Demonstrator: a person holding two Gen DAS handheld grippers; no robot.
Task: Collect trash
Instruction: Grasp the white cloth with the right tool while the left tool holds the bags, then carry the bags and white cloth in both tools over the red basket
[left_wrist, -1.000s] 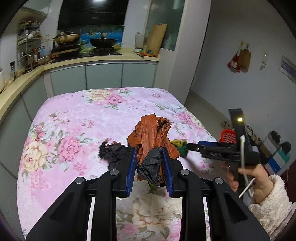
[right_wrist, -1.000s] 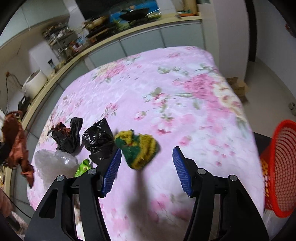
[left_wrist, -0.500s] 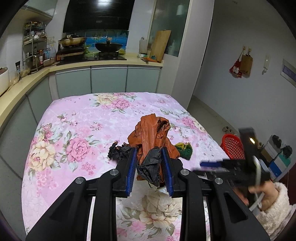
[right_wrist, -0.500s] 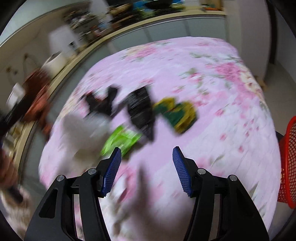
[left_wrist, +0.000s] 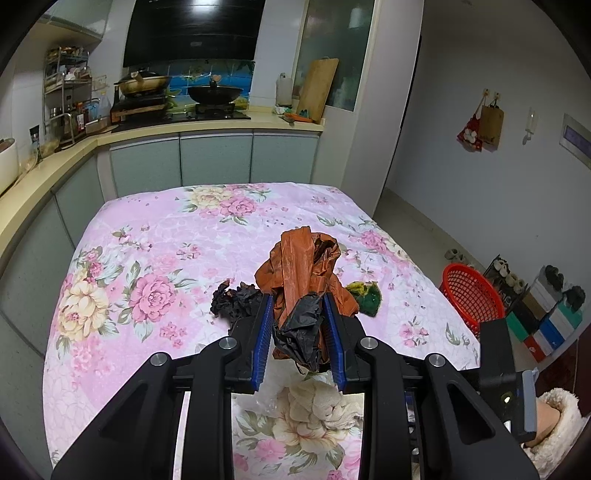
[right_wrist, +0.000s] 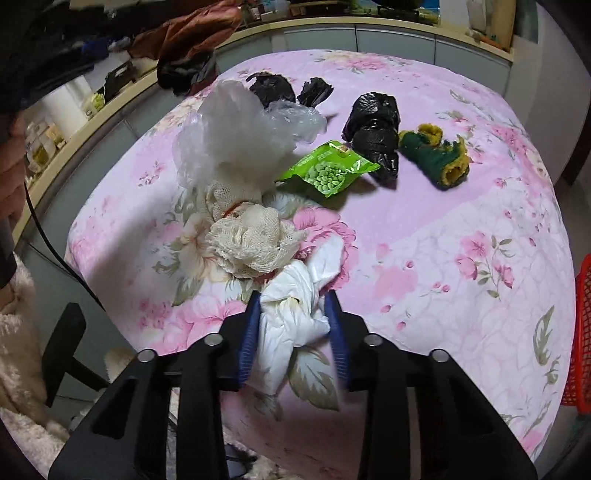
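Observation:
My left gripper (left_wrist: 297, 301) is shut on a crumpled orange plastic bag (left_wrist: 299, 258) bunched with a black bag (left_wrist: 299, 332), held above the table. Down at the table's near edge, my right gripper (right_wrist: 293, 299) is closing, and its blue pads press a crumpled white bag (right_wrist: 291, 321). Loose trash lies beyond it: a cream mesh cloth (right_wrist: 251, 240), a clear plastic bag (right_wrist: 236, 136), a green pea packet (right_wrist: 328, 170), a black bag (right_wrist: 373, 125), a green-and-yellow scrubber (right_wrist: 436, 155) and more black bags (right_wrist: 273, 86) at the back.
The table wears a pink floral cloth (left_wrist: 166, 229). A red mesh basket (left_wrist: 471, 295) stands on the floor to the table's right. Kitchen counters run behind and to the left. A person's fleece sleeve (left_wrist: 557, 435) shows at lower right.
My right gripper swung left from the green-and-yellow scrubber to the table's near edge, and its jaws closed in around the white bag. The left gripper kept still with its bags.

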